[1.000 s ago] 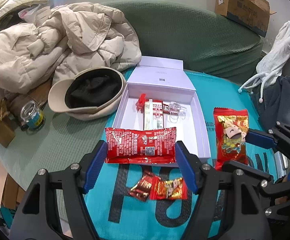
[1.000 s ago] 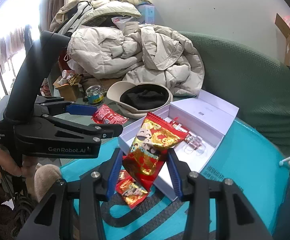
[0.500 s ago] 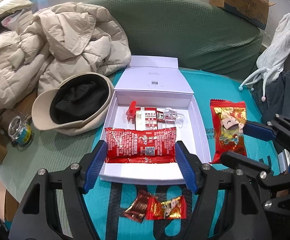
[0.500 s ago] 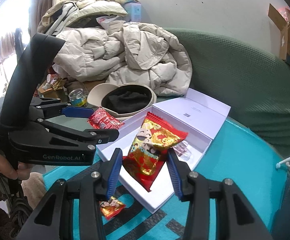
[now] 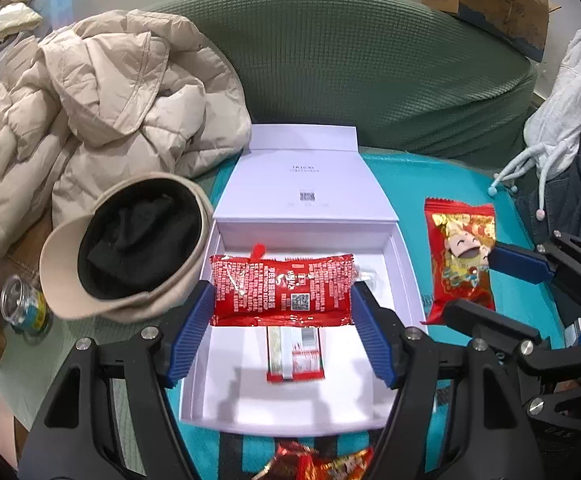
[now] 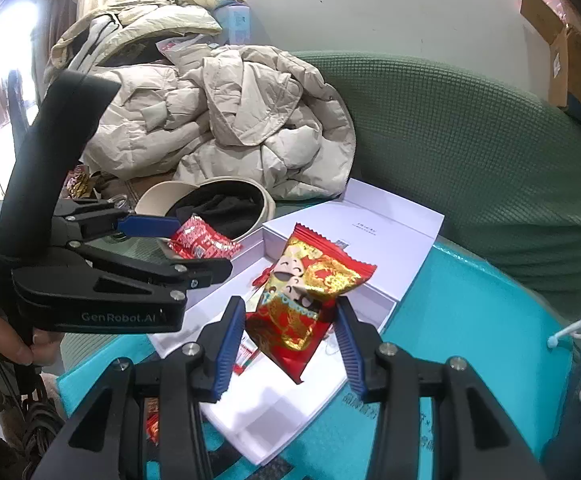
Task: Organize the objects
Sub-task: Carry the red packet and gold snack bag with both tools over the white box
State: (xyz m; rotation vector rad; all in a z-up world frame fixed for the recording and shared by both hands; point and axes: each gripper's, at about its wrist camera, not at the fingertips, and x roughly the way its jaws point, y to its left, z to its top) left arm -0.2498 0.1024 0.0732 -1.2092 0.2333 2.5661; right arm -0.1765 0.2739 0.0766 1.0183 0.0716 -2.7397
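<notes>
White gift box (image 5: 330,184) open on the teal tabletop (image 5: 410,168), two claws, left claw (image 5: 282,316) clamped on one red snack packet (image 5: 282,292), right claw (image 6: 286,344) clamped on one cartoon-printed packet (image 6: 306,292), both above the box, one small packet (image 5: 294,354) inside.

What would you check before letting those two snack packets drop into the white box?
1. Left hand-held gripper clamps red packet: ok.
2. Right hand-held gripper clamps cartoon packet: ok.
3. Box lid open: ok.
4. Red packet over box: ok.
5. Cartoon packet over box: ok in the right view.
6. Bare floor near front of box: ok.
</notes>
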